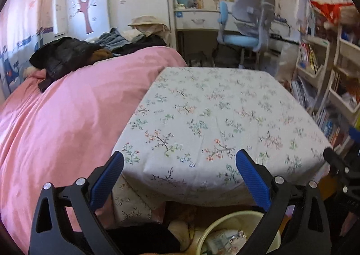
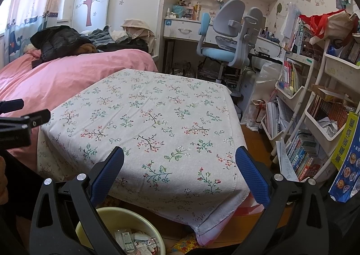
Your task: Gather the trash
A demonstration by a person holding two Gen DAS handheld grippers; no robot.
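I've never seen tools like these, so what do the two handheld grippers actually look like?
Both look alike. The left gripper and the right gripper each have two black plastic arms with teardrop cut-outs and silver round bolts, tipped by blue ribbed pads. No cables or sleeves are clearly visible.

Both my cameras sit low at the near edge of a table under a floral cloth, looking forward across it toward the desk chair and shelves on the far wall. My left view stands further left, close beside the pink bed. My right view stands further right, nearer the book racks. Both share the cloth, bed, chair, and the yellow bin just below.
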